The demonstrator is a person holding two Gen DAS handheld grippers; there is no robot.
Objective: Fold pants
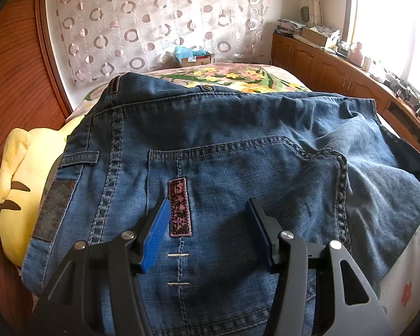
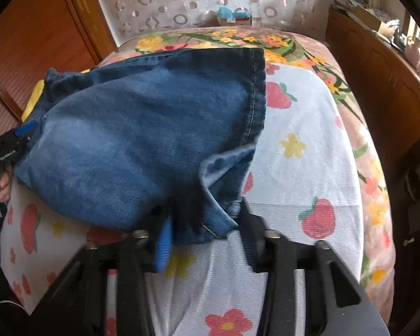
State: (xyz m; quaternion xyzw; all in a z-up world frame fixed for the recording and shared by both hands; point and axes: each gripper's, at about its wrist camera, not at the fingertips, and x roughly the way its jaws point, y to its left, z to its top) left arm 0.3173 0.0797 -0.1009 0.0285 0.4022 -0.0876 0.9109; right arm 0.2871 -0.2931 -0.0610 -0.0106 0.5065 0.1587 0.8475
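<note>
Denim pants (image 1: 210, 140) on bed (image 2: 308, 145); left claw (image 1: 207, 218) apart above, right claw (image 2: 207, 224) loosely around hem.

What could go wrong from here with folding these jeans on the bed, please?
1. The right tongs have only a bunched hem corner of the jeans between them; it may slip free.
2. The left tongs hover open over the back pocket, so that end could shift.

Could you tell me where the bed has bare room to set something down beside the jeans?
Free: the sheet right of the jeans, up to the wooden cabinet. Crowded: the left, where a yellow pillow lies partly under the jeans.
</note>
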